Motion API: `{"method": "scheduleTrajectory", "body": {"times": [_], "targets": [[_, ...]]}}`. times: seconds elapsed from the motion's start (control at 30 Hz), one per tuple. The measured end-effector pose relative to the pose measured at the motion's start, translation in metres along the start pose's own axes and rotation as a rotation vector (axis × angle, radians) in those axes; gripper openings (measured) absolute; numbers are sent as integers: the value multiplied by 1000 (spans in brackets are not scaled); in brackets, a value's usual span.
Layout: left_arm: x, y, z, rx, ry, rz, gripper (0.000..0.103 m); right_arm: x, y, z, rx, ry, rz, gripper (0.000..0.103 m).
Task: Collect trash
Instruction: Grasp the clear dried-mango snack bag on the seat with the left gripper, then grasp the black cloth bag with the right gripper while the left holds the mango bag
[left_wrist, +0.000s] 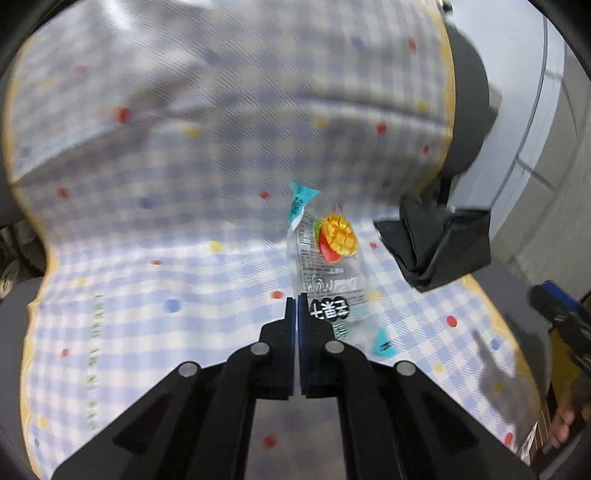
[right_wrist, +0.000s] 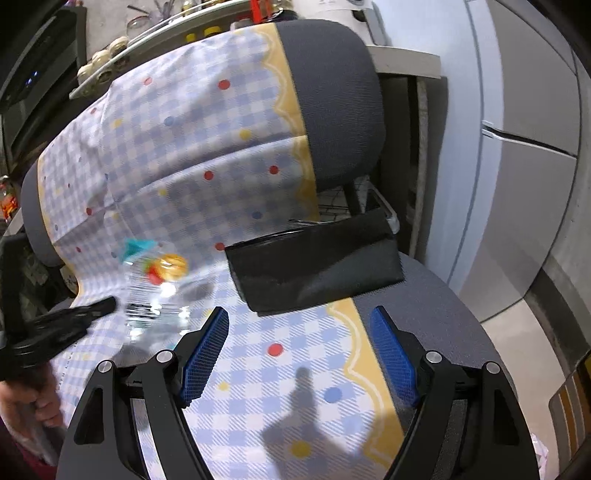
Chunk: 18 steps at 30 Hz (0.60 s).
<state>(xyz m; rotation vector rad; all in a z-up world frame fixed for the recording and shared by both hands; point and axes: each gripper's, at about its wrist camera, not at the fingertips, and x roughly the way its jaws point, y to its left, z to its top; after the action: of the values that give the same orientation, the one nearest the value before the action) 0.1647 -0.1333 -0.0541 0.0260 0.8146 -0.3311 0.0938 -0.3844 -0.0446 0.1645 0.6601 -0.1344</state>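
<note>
left jaws (left_wrist: 297, 306) clamp one mango wrapper (left_wrist: 325, 258); right jaws (right_wrist: 299, 354) apart, empty; one black bag (right_wrist: 314, 266).

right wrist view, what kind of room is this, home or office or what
Probably a lived-in home or small workroom, not a tidy office. A grey office chair draped with a checked cloth fills the view, a cluttered shelf of jars stands behind it, and pale cabinet doors line the right.

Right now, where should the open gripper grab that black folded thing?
Probably by its near edge, coming straight from the front with the right gripper. The black sheet lies folded and fairly flat on the cloth, and that edge faces the open jaws and looks slightly lifted, so a finger could slip under.
</note>
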Motion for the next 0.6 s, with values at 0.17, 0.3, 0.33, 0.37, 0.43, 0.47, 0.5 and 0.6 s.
{"method": "scheduleTrajectory", "body": {"times": [0.17,0.3,0.33,0.37,0.43,0.47,0.5,0.6], "targets": [[-22,13,10,-65,-64,12,0,24,14,9,-3,-2,-24,79],[-27,20,11,-82,-71,-4,0,54,37,18,-26,20,-46,79],[-31,26,8,-83,-70,-4,0,64,46,20,-39,29,-69,79],[-28,25,6,-87,-66,-10,0,73,53,21,-51,32,-92,79],[-23,26,3,-98,-51,-18,0,87,64,24,-77,33,-149,79],[-21,26,2,-98,-46,-17,0,96,69,25,-98,40,-194,79],[-19,26,1,-98,-44,-17,0,104,72,26,-111,50,-231,77],[-18,27,-1,-97,-37,-25,0,113,70,25,-104,86,-281,48]]}}
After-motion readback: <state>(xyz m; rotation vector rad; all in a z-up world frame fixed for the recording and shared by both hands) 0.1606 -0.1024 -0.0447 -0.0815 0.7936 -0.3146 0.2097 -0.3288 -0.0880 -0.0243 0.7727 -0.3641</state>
